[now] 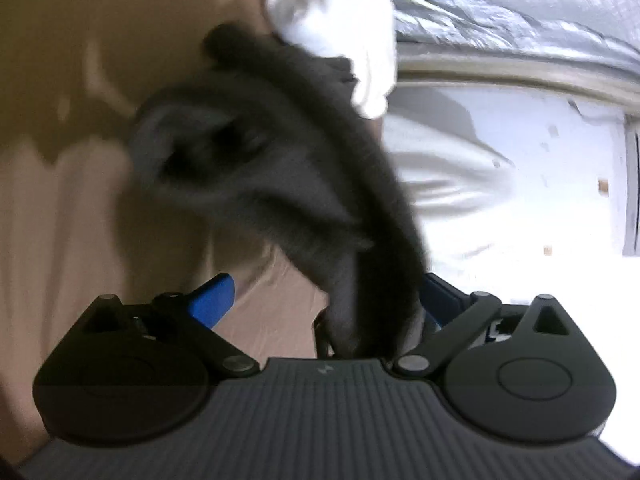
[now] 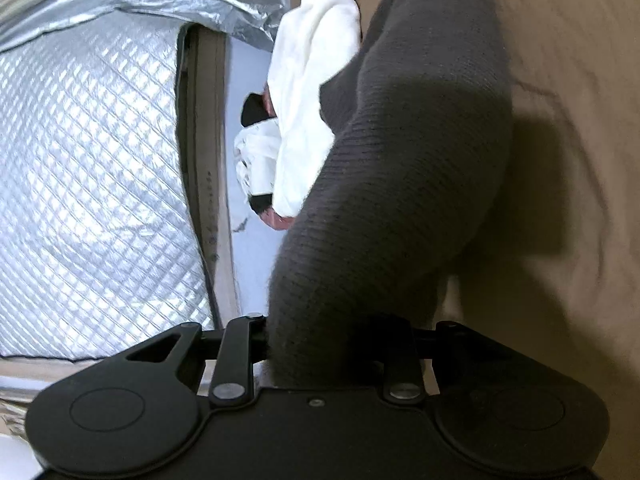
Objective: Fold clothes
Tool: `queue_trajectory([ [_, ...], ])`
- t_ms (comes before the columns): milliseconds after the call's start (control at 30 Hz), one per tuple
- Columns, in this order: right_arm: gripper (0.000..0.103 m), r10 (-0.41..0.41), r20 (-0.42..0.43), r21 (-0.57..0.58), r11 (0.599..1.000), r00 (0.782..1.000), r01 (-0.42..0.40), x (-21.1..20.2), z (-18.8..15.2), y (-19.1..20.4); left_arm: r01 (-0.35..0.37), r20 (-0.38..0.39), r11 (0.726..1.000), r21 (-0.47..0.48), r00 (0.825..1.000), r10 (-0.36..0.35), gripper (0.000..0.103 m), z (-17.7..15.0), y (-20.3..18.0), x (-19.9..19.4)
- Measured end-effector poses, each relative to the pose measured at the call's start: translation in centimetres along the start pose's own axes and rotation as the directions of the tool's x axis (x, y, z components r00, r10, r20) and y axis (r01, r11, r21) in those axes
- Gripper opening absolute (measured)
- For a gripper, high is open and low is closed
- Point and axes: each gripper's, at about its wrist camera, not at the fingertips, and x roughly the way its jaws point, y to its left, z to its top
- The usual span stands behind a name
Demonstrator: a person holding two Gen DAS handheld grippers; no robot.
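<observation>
Both tools grip one dark grey knitted garment [image 2: 400, 168]: left tool [image 1: 360, 320] and right tool [image 2: 340, 344] clenched on its cloth. Step looks like lifting it over the tan sheet [image 2: 560, 80]; next, spread it flat to fold.

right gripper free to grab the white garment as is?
Probably not. The right gripper looks shut on the dark grey knit garment, which drapes between it and the white garment beyond.
</observation>
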Motion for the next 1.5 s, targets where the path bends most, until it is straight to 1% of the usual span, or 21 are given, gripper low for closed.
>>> queue_trajectory([
  [67,0.033,0.008,0.008,0.008,1.000,1.000,-0.008,-0.3,-0.2,0.1,0.014,0.117,1.000,-0.012,0.993,-0.013,0.100,-0.7,0.0,-0.1],
  [167,0.033,0.017,0.004,0.027,0.999,1.000,-0.017,-0.7,-0.5,-0.2,0.008,0.206,0.999,0.048,0.978,-0.018,0.100,-0.2,-1.0,0.6],
  [233,0.033,0.020,-0.003,0.039,0.999,1.000,-0.020,-1.0,-0.8,-0.8,-0.030,0.223,0.998,0.053,0.975,0.018,0.100,0.6,-1.6,1.2],
  [367,0.035,-0.046,-0.022,-0.003,0.999,0.999,0.046,-1.7,-1.9,-1.6,-0.088,0.174,0.993,-0.079,0.979,0.101,0.097,2.7,-0.3,1.7],
  [400,0.039,-0.084,-0.033,-0.041,0.996,0.996,0.082,-2.0,-2.3,-1.7,-0.101,0.157,0.992,-0.072,0.981,0.111,0.086,3.1,0.1,1.9],
  [433,0.046,-0.125,-0.054,-0.082,0.989,0.991,0.121,-2.3,-2.5,-1.9,-0.132,0.148,0.991,-0.034,0.980,0.136,0.061,3.4,0.4,1.9],
  [500,0.053,-0.197,-0.094,-0.146,0.972,0.976,0.182,-3.3,-2.5,-2.6,-0.194,0.158,0.979,0.061,0.970,0.183,0.040,3.6,1.1,2.0],
  [567,0.056,-0.272,-0.072,-0.184,0.949,0.960,0.255,-5.3,-1.7,-3.2,-0.235,0.159,0.968,0.091,0.963,0.219,0.037,3.9,2.6,2.4],
  [667,0.061,-0.339,0.085,-0.186,0.918,0.937,0.349,-9.1,0.0,-2.8,-0.273,0.155,0.952,0.139,0.955,0.251,0.037,4.1,3.7,2.3],
  [733,0.083,-0.315,0.155,-0.182,0.922,0.936,0.341,-10.4,1.7,-2.5,-0.298,0.176,0.935,0.194,0.948,0.266,0.037,3.9,3.4,2.3],
  [767,0.085,-0.307,0.164,-0.190,0.923,0.937,0.335,-10.4,2.8,-2.5,-0.312,0.190,0.924,0.222,0.943,0.273,0.037,3.7,3.2,2.3],
  [900,0.085,-0.302,0.198,-0.228,0.911,0.933,0.343,-7.9,7.1,-2.9,-0.334,0.210,0.901,0.276,0.936,0.282,0.042,3.5,3.2,2.5],
  [1033,0.087,-0.278,0.194,-0.248,0.914,0.941,0.321,-3.1,12.6,-3.8,-0.286,0.156,0.927,0.242,0.955,0.253,0.054,5.0,4.0,3.2],
  [1100,0.087,-0.261,0.236,-0.200,0.930,0.936,0.310,-0.1,14.1,-4.2,-0.274,0.117,0.936,0.219,0.960,0.253,0.052,5.8,4.1,3.9],
  [1167,0.075,-0.233,0.272,-0.180,0.941,0.934,0.287,2.4,14.4,-3.5,-0.300,0.108,0.914,0.273,0.954,0.281,0.039,5.9,3.3,4.1],
  [1200,0.062,-0.243,0.297,-0.228,0.921,0.923,0.316,3.0,13.9,-2.7,-0.325,0.122,0.888,0.326,0.946,0.301,0.030,5.7,2.7,4.1],
  [1233,0.058,-0.240,0.318,-0.284,0.899,0.917,0.333,2.7,13.1,-2.0,-0.343,0.135,0.866,0.364,0.939,0.316,0.027,5.4,2.2,4.1],
  [1300,0.054,-0.213,0.358,-0.369,0.862,0.909,0.348,1.9,11.4,-0.7,-0.364,0.149,0.840,0.402,0.931,0.332,0.025,4.9,1.7,4.1],
  [1400,0.052,-0.143,0.407,-0.376,0.874,0.902,0.308,-2.7,8.2,1.0,-0.360,0.148,0.832,0.423,0.933,0.328,0.024,4.6,1.3,3.9],
  [1433,0.052,-0.126,0.431,-0.365,0.881,0.894,0.300,-4.0,7.1,1.6,-0.353,0.146,0.820,0.451,0.935,0.323,0.024,4.4,0.9,3.9],
  [1500,0.052,-0.113,0.507,-0.383,0.858,0.855,0.341,-6.9,4.2,2.5,-0.319,0.107,0.776,0.543,0.944,0.313,0.024,3.6,-0.4,4.3],
])
